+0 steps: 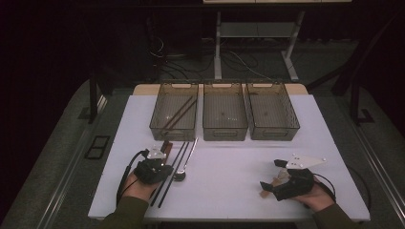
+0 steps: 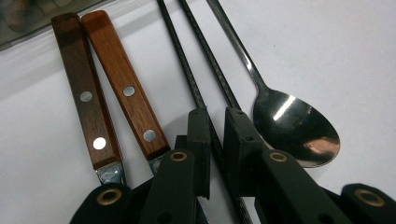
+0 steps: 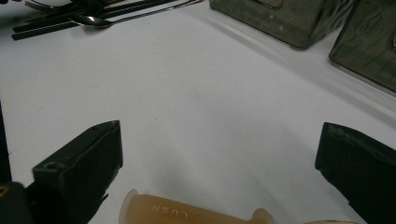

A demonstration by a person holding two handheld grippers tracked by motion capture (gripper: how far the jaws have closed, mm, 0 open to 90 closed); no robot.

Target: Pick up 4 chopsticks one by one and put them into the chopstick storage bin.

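My left gripper (image 2: 217,127) points down at cutlery laid out on the white table (image 1: 229,167). Its jaws stand narrowly apart around one black chopstick (image 2: 184,56), with a sliver of gap still showing, so it is open. A second black chopstick (image 2: 208,53) runs under the right-hand jaw. Beside them lie a steel spoon (image 2: 294,128) and two wooden-handled utensils (image 2: 86,93). In the high view the left gripper (image 1: 164,161) sits over this cutlery at the front left. My right gripper (image 1: 270,174) rests at the front right, and in its own view the right gripper (image 3: 219,140) is wide open over bare table.
Three translucent brown bins (image 1: 224,129) stand in a row at the back of the table. The left bin (image 1: 173,128) holds two brown chopsticks (image 1: 179,114). A tan piece marked with letters (image 3: 187,214) shows at the bottom of the right gripper view.
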